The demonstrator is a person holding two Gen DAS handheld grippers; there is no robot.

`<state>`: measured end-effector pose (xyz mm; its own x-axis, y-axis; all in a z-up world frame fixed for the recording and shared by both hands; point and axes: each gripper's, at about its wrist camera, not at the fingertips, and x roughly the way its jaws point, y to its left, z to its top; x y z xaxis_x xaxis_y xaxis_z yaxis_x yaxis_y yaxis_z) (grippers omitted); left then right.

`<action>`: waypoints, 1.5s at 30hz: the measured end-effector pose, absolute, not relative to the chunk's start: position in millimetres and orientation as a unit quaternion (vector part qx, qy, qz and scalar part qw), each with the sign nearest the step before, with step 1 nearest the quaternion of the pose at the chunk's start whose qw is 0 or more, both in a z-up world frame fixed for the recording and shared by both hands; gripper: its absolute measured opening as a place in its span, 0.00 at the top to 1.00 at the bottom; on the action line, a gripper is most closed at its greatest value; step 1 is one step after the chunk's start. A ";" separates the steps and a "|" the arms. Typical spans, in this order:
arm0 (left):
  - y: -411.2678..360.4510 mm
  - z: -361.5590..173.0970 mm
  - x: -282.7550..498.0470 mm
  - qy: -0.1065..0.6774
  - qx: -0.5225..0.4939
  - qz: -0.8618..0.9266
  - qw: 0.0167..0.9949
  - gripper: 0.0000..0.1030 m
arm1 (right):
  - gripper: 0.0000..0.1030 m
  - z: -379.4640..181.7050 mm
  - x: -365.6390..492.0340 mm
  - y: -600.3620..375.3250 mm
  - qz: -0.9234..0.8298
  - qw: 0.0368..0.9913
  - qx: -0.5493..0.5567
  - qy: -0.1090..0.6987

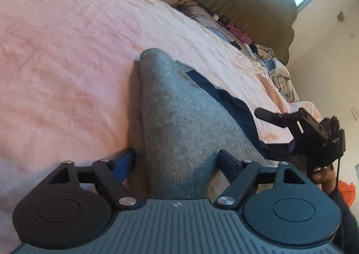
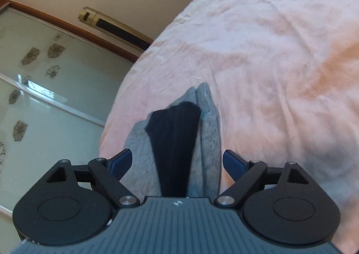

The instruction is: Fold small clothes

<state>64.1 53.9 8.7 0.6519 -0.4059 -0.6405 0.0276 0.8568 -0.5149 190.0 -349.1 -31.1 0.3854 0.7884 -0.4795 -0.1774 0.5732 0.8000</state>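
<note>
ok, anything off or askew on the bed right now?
Nothing damaged. The grey garment lies on the pink blanket with a dark navy piece across it. Loose clothes are heaped at the far edge of the bed.

The right gripper [image 2: 177, 163], jaws spread, straddles a grey garment [image 2: 208, 141] with a dark, possibly navy piece [image 2: 175, 141] near the bed's [image 2: 280, 52] edge.

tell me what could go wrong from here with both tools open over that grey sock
1. Both the left tool and the right tool are open, so neither holds the grey sock; closing carelessly may pinch one layer only.
2. The dark sock lies loose on top and could slide off if the grey one is lifted.
3. The pink bedspread is soft and wrinkled, so a low grab might catch it too.
</note>
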 end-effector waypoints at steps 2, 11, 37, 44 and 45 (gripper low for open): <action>40.4 12.0 63.7 0.393 -0.176 -0.120 0.894 0.35 | 0.78 -40.1 195.4 -333.8 0.306 0.765 0.295 0.483; 39.3 44.2 34.3 0.343 -0.088 -0.099 0.930 0.35 | 0.59 -29.5 183.5 -355.9 0.304 0.783 0.305 0.450; -14.2 25.8 65.8 0.331 0.008 -0.075 0.941 0.21 | 0.21 -2.6 146.4 -261.9 0.305 0.874 0.045 0.376; -14.7 26.2 66.9 0.335 0.000 -0.068 0.940 0.21 | 0.25 17.7 123.2 -260.6 0.304 0.869 0.060 0.385; -15.4 26.1 67.1 0.335 0.003 -0.068 0.940 0.20 | 0.24 3.8 127.2 -261.1 0.299 0.865 0.051 0.400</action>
<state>67.1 -15.4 26.1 0.7664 -0.1265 -0.6298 0.1305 0.9906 -0.0402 127.2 -261.1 3.8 0.5010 0.5582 -0.6614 -0.4766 0.8158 0.3275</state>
